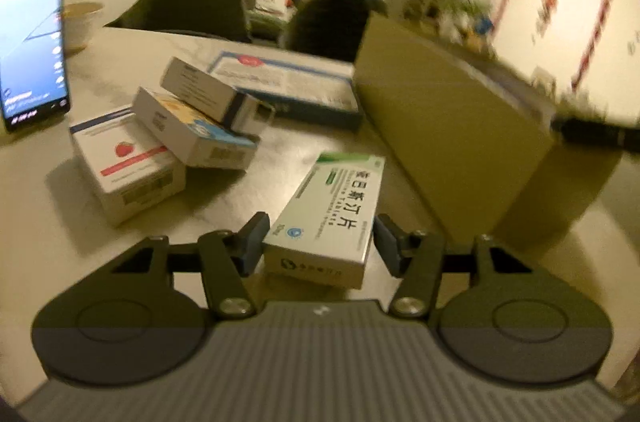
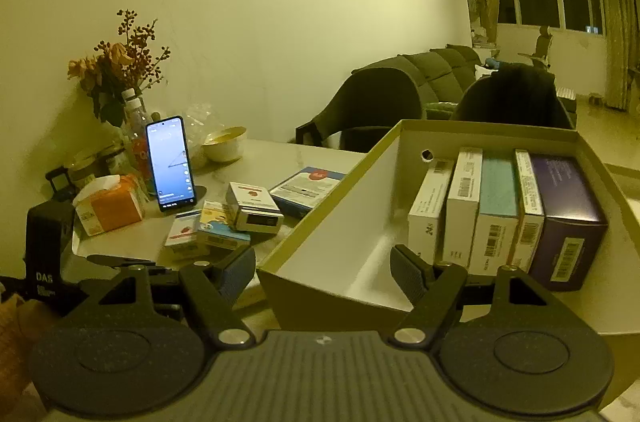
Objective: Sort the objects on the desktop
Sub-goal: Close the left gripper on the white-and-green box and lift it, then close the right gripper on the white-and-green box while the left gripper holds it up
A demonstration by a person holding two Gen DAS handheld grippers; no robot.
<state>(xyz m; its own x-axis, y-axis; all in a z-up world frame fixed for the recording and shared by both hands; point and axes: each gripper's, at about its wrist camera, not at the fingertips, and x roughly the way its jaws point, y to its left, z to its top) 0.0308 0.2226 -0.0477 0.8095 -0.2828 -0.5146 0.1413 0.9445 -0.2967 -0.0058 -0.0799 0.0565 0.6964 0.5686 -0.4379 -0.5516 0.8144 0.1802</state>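
Note:
A green and white medicine box [image 1: 332,214] lies lengthwise between the fingers of my left gripper [image 1: 320,234]. Both pads touch its long sides, and its near end looks slightly raised off the table. Left of it sits a pile of small boxes: a strawberry-printed one [image 1: 124,162], a blue and yellow one [image 1: 192,130] and a white one [image 1: 212,90] on top. An open cardboard box [image 2: 332,190] holds several packs [image 2: 500,214] standing on edge. My right gripper [image 2: 324,270] hovers open over that box's near corner, with nothing held.
A flat blue-edged box [image 1: 288,82] lies behind the pile. A lit phone [image 2: 171,164] stands upright at the table's left, with an orange tissue pack [image 2: 110,208], a flower vase [image 2: 120,70] and a bowl [image 2: 225,142] nearby. Two dark chairs [image 2: 372,102] stand behind the table.

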